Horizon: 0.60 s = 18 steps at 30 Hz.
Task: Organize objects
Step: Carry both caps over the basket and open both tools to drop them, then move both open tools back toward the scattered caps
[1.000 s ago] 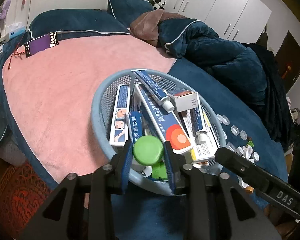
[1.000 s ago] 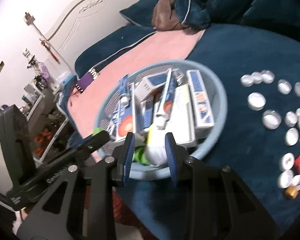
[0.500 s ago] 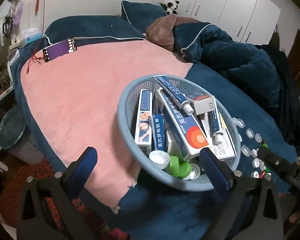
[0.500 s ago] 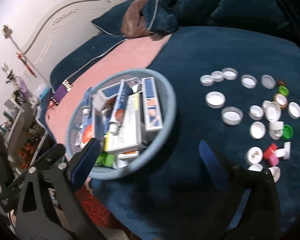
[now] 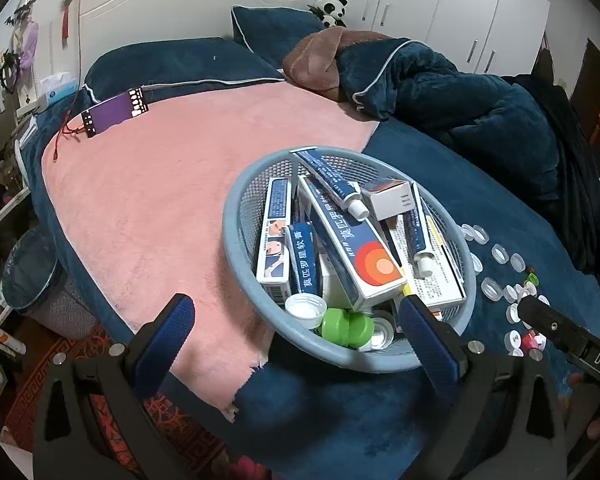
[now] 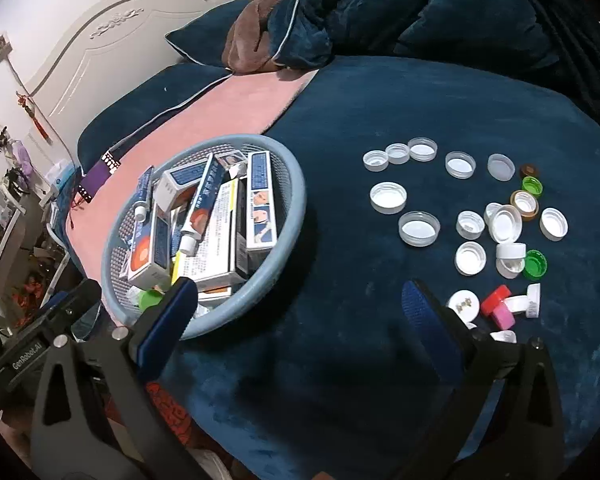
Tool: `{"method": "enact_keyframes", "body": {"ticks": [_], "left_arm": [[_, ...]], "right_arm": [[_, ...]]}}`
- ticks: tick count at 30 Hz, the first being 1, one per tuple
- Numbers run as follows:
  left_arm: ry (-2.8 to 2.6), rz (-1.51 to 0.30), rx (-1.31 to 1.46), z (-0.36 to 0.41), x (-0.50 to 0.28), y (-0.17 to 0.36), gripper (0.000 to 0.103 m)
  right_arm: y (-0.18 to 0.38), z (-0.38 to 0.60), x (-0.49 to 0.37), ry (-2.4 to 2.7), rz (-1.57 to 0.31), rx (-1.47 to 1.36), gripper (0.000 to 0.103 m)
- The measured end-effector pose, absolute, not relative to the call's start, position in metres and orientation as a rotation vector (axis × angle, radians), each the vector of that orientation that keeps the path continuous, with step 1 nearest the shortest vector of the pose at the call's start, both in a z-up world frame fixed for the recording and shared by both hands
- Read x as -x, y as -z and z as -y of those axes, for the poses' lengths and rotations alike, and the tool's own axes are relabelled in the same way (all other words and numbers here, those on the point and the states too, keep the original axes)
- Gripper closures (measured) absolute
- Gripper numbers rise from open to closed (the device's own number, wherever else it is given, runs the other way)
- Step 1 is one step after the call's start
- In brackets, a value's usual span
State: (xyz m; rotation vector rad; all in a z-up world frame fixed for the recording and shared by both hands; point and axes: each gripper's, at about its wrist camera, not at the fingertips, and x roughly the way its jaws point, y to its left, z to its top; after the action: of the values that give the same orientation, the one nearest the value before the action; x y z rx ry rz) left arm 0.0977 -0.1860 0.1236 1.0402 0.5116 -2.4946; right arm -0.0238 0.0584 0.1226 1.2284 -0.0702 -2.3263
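A light blue mesh basket (image 5: pixel 236 216) (image 6: pixel 292 184) stands on the bed, filled with ointment boxes (image 5: pixel 356 240) and tubes (image 5: pixel 332 184). Green caps (image 5: pixel 344 326) and a white cap (image 5: pixel 306 308) lie at its near side. My left gripper (image 5: pixel 296 328) is open and empty just before the basket's near rim. My right gripper (image 6: pixel 300 308) is open and empty over the dark blue blanket (image 6: pixel 380 100), between the basket and several loose bottle caps (image 6: pixel 472 220), mostly white, some green (image 6: pixel 534 264), red and pink (image 6: pixel 498 308).
A pink blanket (image 5: pixel 160 184) covers the bed's left part, with a purple strip (image 5: pixel 114 114) on it. A bunched dark blue quilt (image 5: pixel 460 96) and pillows (image 5: pixel 172 64) lie at the far side. A waste bin (image 5: pixel 32 272) stands on the floor left of the bed.
Both grippers opened and pulled back from the basket. The green cap held by the left and the white item held by the right were let go into the basket.
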Motion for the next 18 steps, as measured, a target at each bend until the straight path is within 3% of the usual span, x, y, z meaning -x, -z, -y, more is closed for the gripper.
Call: {"method": "enact_keyframes", "body": {"ticks": [18], "left_arm": [[2.536, -0.451, -1.066, 0.162, -0.083, -0.128, 0.001]], "right_arm": [[-0.123, -0.091, 0.031, 2.404, 0.108, -1.255, 0.000]]}}
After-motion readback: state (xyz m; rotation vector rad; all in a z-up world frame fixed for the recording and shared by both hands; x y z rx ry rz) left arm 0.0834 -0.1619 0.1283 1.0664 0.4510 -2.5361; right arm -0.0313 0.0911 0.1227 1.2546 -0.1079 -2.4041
